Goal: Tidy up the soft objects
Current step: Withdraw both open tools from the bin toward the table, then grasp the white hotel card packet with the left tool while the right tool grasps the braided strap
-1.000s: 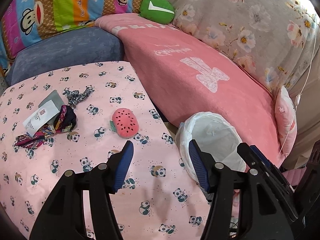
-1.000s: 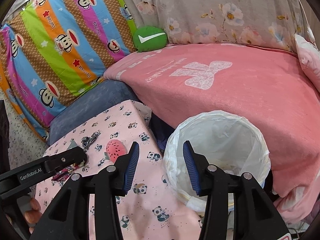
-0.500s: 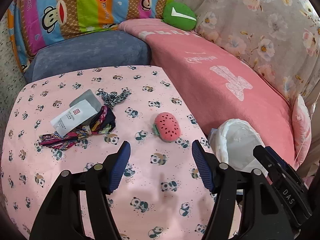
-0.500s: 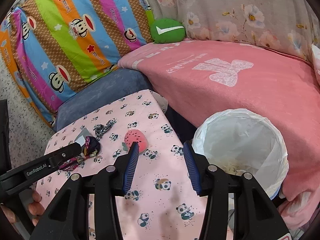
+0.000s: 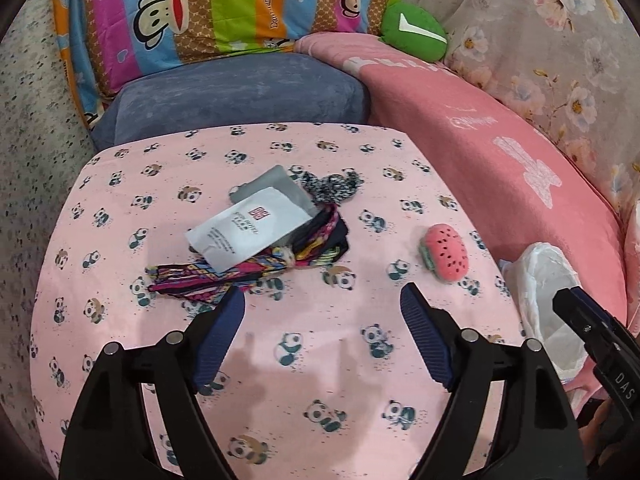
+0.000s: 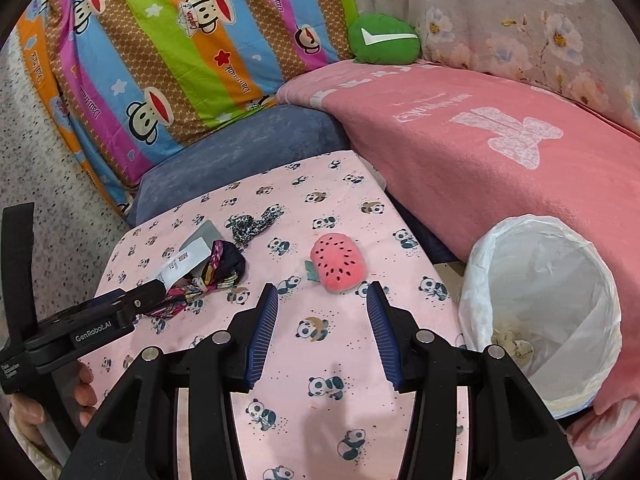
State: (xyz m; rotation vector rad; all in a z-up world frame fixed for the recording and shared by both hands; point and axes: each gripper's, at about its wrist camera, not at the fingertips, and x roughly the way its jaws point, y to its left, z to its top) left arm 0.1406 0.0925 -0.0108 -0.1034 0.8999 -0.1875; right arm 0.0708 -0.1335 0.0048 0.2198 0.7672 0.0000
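On the pink panda-print table (image 5: 280, 380) (image 6: 344, 360) lie a watermelon-shaped plush (image 5: 446, 252) (image 6: 338, 262), a multicoloured patterned scarf (image 5: 256, 264) (image 6: 212, 276), a black-and-white speckled fabric piece (image 5: 332, 186) (image 6: 252, 224) and a white packet (image 5: 248, 232) (image 6: 182, 264) over a grey pouch (image 5: 276, 186). My left gripper (image 5: 322, 304) hovers just short of the scarf, its jaws opening with nothing between them. My right gripper (image 6: 322, 300) stands open and empty a little before the plush. The left gripper (image 6: 136, 300) also shows in the right wrist view, near the scarf.
A bin lined with a white bag (image 6: 548, 300) (image 5: 548, 300) stands right of the table, with scraps at its bottom. Behind are a blue cushion (image 5: 240, 92), a pink blanket on a sofa (image 6: 500, 144), a striped monkey-print pillow (image 6: 168, 48) and a green round cushion (image 5: 414, 32).
Both grippers have swung left from the bin toward the table's items. The left gripper's jaws have spread wider. The scarf and plush now sit closer and more central.
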